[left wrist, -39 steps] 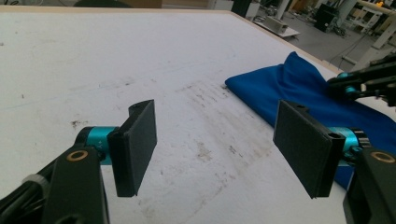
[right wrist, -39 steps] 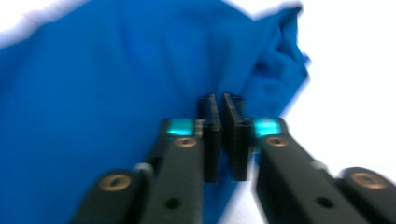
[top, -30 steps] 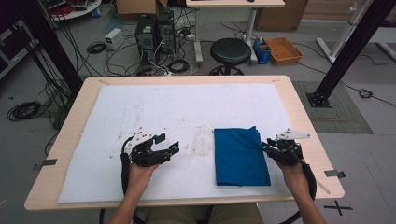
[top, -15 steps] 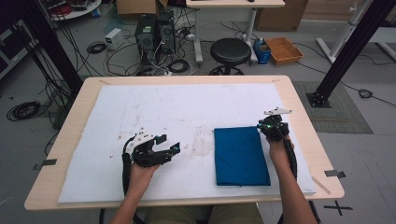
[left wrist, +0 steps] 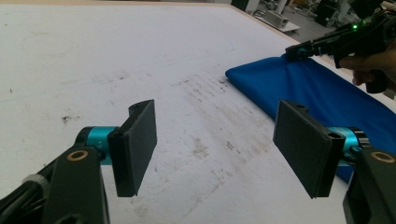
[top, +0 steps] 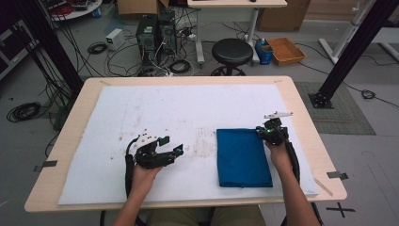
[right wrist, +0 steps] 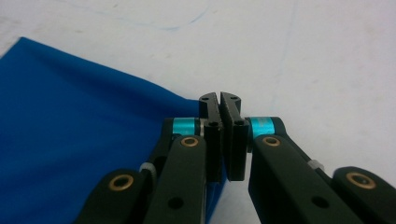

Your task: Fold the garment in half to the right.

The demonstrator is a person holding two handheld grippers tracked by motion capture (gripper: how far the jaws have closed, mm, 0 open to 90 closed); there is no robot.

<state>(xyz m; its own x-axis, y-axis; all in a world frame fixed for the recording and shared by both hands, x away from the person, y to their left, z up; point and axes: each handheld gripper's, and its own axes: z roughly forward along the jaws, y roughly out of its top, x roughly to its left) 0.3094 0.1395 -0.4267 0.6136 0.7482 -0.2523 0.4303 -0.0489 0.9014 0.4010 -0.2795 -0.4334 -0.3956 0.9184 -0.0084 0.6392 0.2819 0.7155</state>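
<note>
Count, high view:
- 1 worktop (top: 301, 108), 1 white sheet (top: 188, 108) over it
- 1 folded blue cloth (top: 242, 157)
- 2 tongs: left tongs (top: 170, 145) and right tongs (top: 261, 132), one per hand
- 2 hands: left hand (top: 141, 174), right hand (top: 281, 155)
- 2 tape strips on the worktop edges: one left (top: 45, 165), one right (top: 338, 174)

On the floor behind:
- 1 black round stool (top: 232, 51)
- 1 orange tray (top: 286, 50)
- 2 dark computer towers (top: 157, 32) (side by side)
- 1 small white box (top: 115, 38)
- cables: several loose coils, too tangled to count
</note>
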